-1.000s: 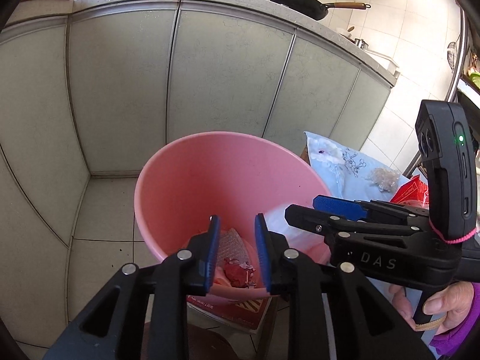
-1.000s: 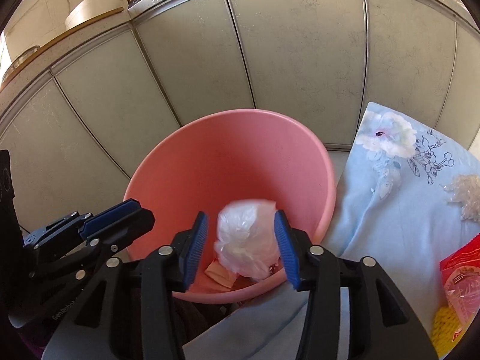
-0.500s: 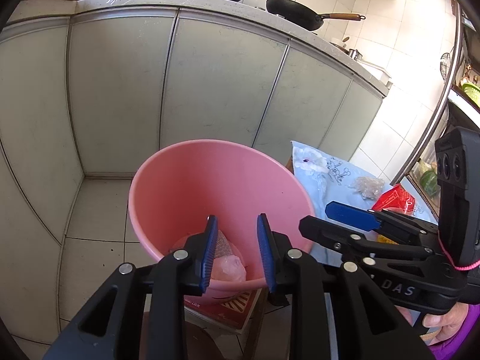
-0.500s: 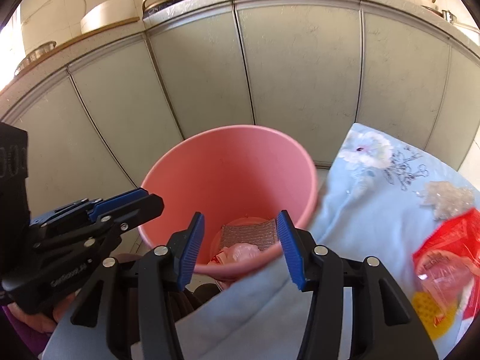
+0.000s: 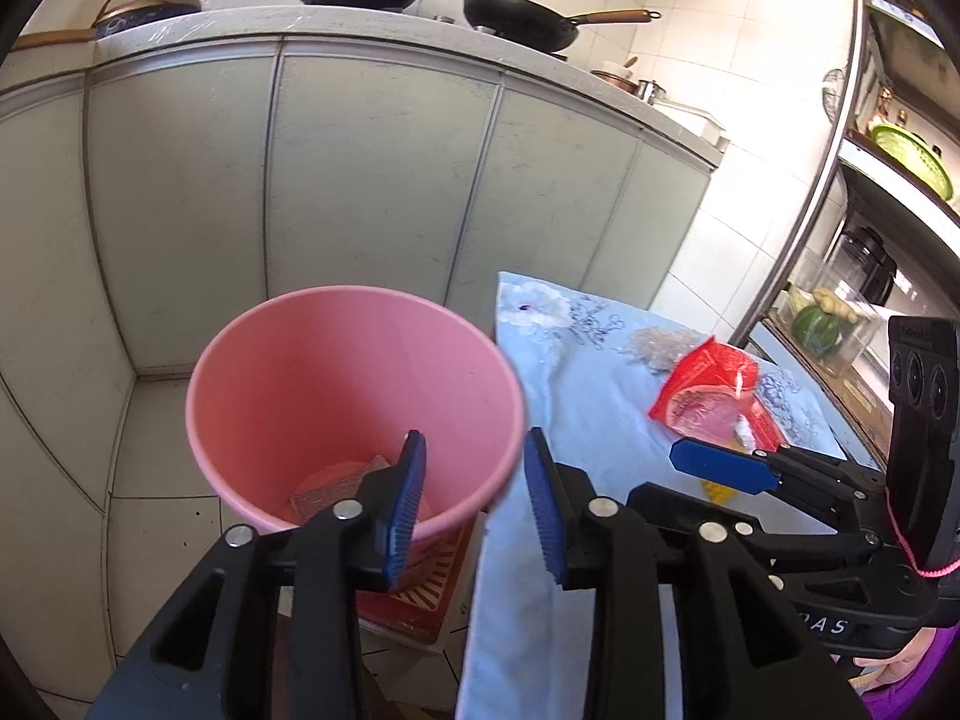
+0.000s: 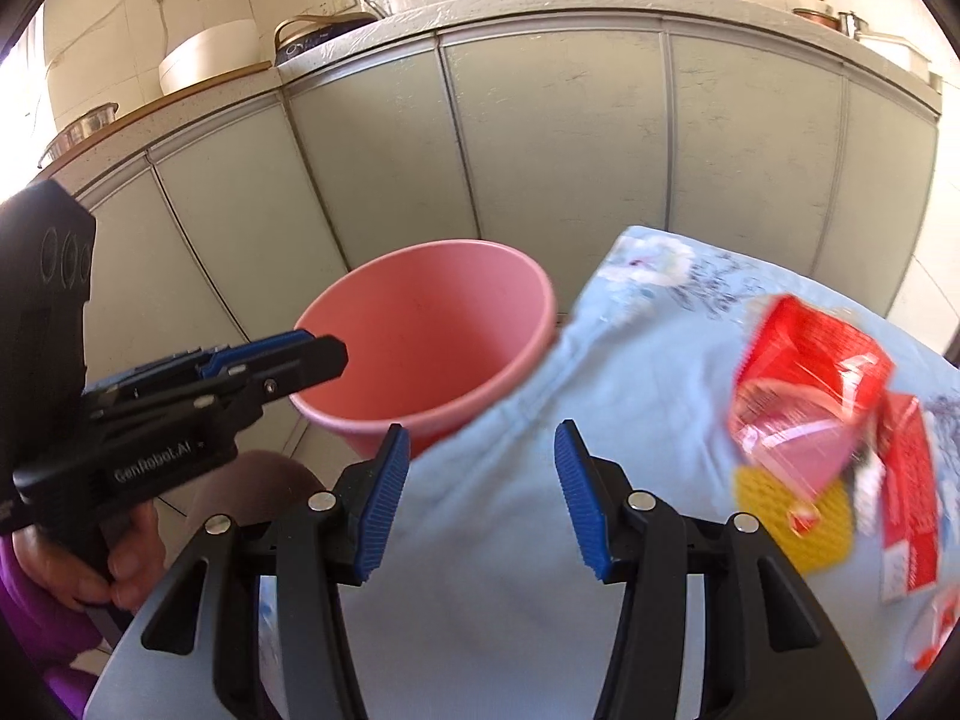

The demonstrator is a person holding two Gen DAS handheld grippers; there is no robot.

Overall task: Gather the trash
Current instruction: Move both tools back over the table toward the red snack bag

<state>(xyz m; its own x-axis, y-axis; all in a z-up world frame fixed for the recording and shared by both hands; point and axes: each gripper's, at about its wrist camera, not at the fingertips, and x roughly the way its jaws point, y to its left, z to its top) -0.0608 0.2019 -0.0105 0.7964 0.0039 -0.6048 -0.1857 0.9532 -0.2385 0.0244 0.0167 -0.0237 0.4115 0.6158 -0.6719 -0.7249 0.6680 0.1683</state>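
The left gripper's (image 5: pixel 474 492) fingers are covering most of what is lying at the bottom of the bucket (image 5: pixel 354 324), so only a grey textured scrap (image 5: pixel 327 489) is showing. In the right wrist view the bucket's floor is staying out of sight behind its near wall, and the red wrapper (image 6: pixel 810 384) is blurring, its print unreadable. The picture's edge is cutting off more red scraps (image 6: pixel 936 630) at lower right.
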